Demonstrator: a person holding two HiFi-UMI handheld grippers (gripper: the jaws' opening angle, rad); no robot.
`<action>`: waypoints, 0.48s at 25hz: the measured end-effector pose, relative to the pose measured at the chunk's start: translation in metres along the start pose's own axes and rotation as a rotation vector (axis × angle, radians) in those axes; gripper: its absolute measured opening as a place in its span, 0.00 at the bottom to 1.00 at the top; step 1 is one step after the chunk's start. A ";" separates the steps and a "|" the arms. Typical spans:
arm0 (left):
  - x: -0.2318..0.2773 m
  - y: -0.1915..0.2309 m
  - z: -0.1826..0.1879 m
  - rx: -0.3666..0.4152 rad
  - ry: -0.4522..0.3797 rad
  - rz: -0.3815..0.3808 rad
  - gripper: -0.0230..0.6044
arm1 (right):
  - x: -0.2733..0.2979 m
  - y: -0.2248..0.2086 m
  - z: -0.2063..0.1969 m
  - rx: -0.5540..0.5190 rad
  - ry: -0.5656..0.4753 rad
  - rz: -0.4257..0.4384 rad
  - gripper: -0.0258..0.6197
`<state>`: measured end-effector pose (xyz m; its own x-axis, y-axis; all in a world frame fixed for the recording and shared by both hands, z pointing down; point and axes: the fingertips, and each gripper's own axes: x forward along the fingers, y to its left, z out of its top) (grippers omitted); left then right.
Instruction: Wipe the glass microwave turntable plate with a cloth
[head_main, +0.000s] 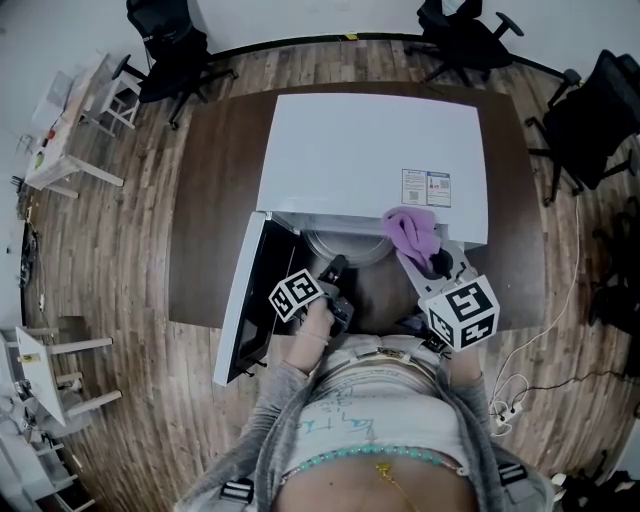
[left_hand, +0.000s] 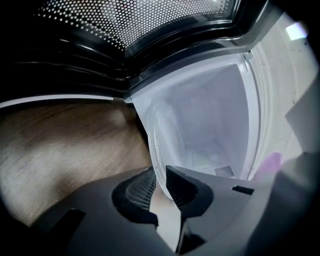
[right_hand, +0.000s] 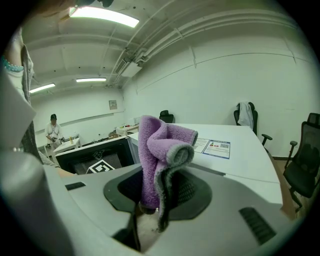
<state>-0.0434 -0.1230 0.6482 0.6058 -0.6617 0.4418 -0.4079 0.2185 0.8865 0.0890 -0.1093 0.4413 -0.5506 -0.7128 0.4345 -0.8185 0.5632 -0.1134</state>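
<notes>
The clear glass turntable plate (head_main: 338, 246) sits at the mouth of the open white microwave (head_main: 375, 150). My left gripper (head_main: 337, 268) is shut on its near rim. In the left gripper view the plate (left_hand: 200, 120) stands edge-on between the ribbed pads, and the pale oven cavity shows through the glass; my left gripper (left_hand: 160, 184) pinches its rim. My right gripper (head_main: 436, 262) hovers beside it at the right of the opening, shut on a folded purple cloth (head_main: 412, 231). The cloth (right_hand: 161, 145) stands up out of my right gripper (right_hand: 152, 194), apart from the plate.
The microwave door (head_main: 245, 300) hangs open to the left over the dark wooden table (head_main: 215, 200). Black office chairs (head_main: 170, 45) ring the table on the wood floor. A person (right_hand: 52, 131) stands far off in the right gripper view.
</notes>
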 end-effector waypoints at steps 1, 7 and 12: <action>0.000 0.000 0.000 0.000 -0.005 -0.006 0.15 | 0.000 0.001 -0.001 -0.003 0.000 0.005 0.22; -0.005 -0.005 -0.007 -0.005 -0.026 -0.039 0.14 | -0.005 0.005 -0.004 -0.019 0.010 0.036 0.22; -0.009 -0.001 -0.017 -0.009 -0.033 -0.039 0.13 | -0.010 0.011 -0.014 -0.053 0.035 0.091 0.22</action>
<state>-0.0370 -0.1053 0.6452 0.5980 -0.6932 0.4023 -0.3785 0.1982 0.9041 0.0876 -0.0903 0.4481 -0.6158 -0.6431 0.4553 -0.7549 0.6470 -0.1072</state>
